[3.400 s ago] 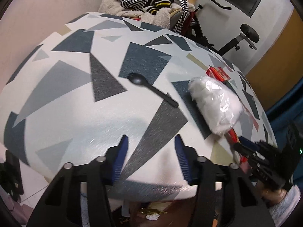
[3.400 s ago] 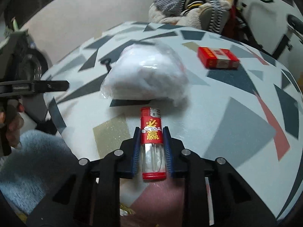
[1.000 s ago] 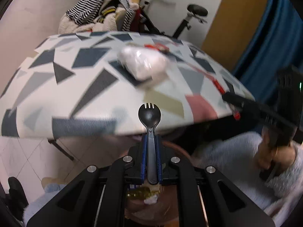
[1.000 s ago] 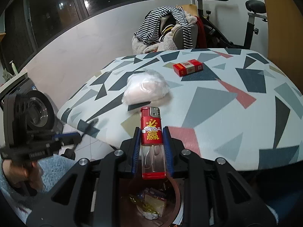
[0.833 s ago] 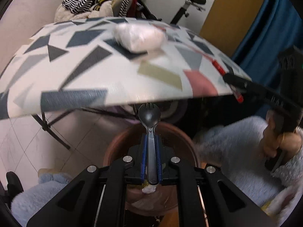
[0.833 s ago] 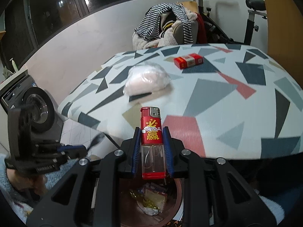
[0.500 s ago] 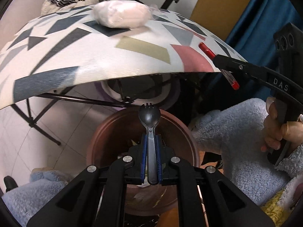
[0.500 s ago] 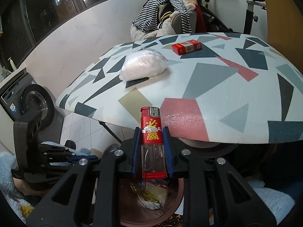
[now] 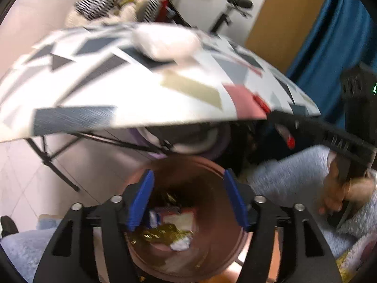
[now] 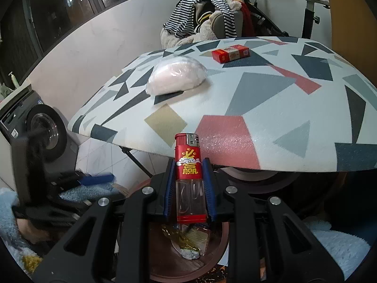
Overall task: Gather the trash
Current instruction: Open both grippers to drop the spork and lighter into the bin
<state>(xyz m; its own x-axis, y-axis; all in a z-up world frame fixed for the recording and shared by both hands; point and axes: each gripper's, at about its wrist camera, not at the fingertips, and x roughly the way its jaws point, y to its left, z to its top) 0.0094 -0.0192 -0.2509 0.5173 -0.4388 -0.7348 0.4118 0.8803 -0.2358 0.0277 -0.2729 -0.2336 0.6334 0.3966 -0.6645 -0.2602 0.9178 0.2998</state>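
My left gripper (image 9: 188,200) is open and empty above the brown trash bin (image 9: 207,165), which holds wrappers and scraps. The black spork is not visible. My right gripper (image 10: 189,188) is shut on a red lighter (image 10: 188,165), held upright over the same bin (image 10: 221,243) below the table edge. The left gripper also shows in the right wrist view (image 10: 94,179), low at the left. A white plastic bag (image 10: 176,75) and a red cigarette pack (image 10: 229,53) lie on the patterned table (image 10: 259,99). The bag also shows blurred in the left wrist view (image 9: 165,41).
A chair piled with striped clothes (image 10: 205,11) and an exercise bike (image 10: 313,4) stand behind the table. A washing machine (image 10: 35,122) is at the left. Folding table legs (image 9: 59,151) stand near the bin. A blue curtain (image 9: 341,35) hangs at the right.
My left gripper has opened and the spork it held is gone from its jaws. The right gripper has kept the lighter and sunk slightly below the table edge, over the bin.
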